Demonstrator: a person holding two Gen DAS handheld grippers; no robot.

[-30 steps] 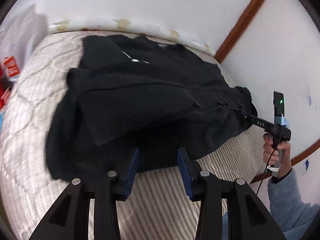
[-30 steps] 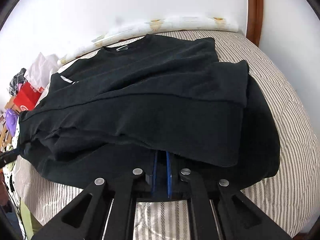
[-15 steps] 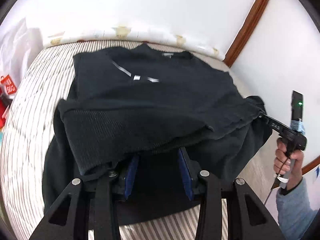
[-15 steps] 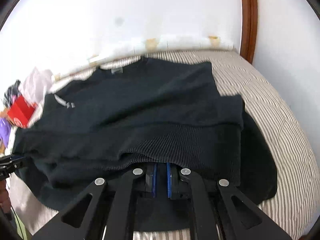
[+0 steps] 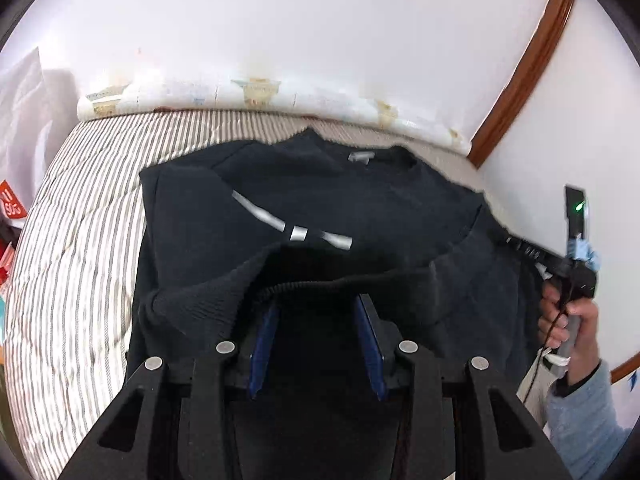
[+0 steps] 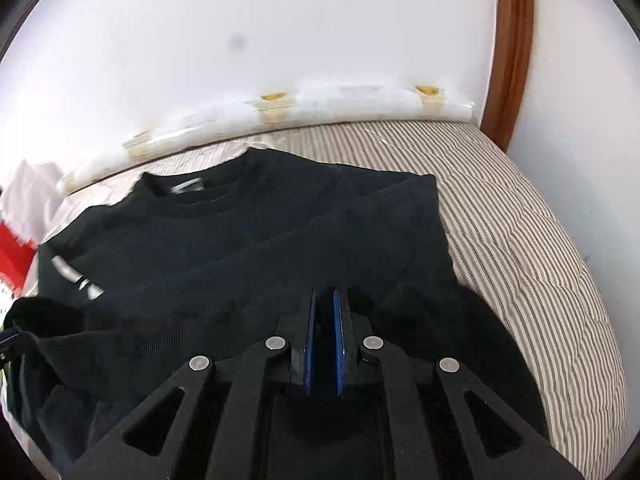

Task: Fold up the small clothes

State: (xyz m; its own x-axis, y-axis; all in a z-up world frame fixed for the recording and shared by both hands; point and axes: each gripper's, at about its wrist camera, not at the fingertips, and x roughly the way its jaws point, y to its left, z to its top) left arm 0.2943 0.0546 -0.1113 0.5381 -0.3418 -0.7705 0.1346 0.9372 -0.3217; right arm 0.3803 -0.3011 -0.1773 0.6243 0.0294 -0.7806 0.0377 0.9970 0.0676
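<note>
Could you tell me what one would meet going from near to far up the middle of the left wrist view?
Left tongs → ribbed hem of the black sweater → its silver stripe → neck label → striped mattress → patterned white roll → white wall.

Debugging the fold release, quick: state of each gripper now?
Left gripper: closed on the sweater hem, tips under the fabric.
Right gripper: jaws opening, narrow gap; cannot tell whether sweater is pinched.
</note>
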